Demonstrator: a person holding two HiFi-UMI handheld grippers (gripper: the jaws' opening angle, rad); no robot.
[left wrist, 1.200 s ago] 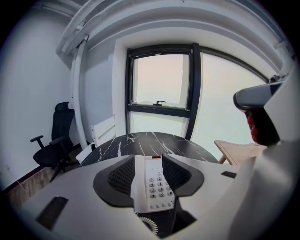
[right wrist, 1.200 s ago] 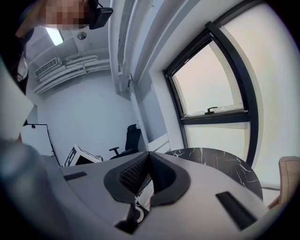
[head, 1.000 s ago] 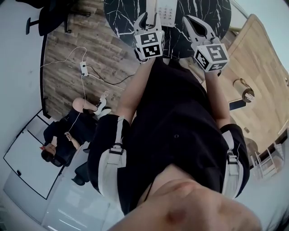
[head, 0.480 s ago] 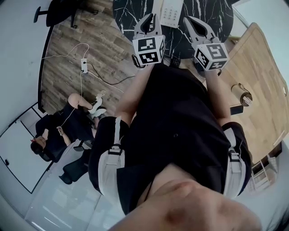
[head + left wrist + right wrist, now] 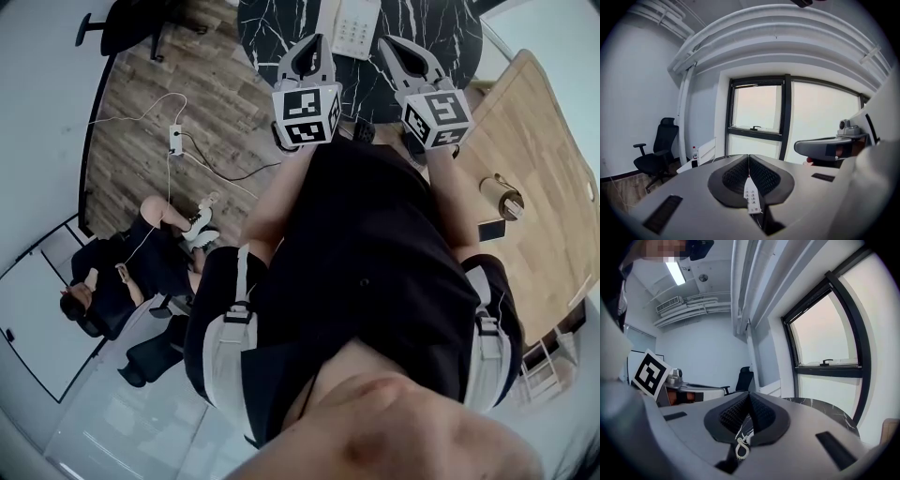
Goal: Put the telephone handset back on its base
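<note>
The white telephone base (image 5: 356, 23) with its keypad lies on the round black marble table (image 5: 272, 28) at the top of the head view. Whether the handset rests on it I cannot tell. My left gripper (image 5: 316, 41) hovers at the table's near edge, just left of the base; its jaws have just been closing and now meet with nothing between them. In the left gripper view the keypad (image 5: 752, 199) shows below the touching pads (image 5: 740, 173). My right gripper (image 5: 386, 43) hovers right of the base, pads together and empty, and a coiled cord (image 5: 741, 448) shows beneath them.
A wooden table (image 5: 539, 141) stands at the right with a small metal cup (image 5: 502, 195) and a dark phone (image 5: 492, 228). On the wood floor at the left are a power strip (image 5: 174, 141) and a seated person (image 5: 122, 281). An office chair (image 5: 122, 28) stands far left.
The left gripper's jaws went from open to shut with nothing in them, and it rose slightly. The right gripper barely shifted.
</note>
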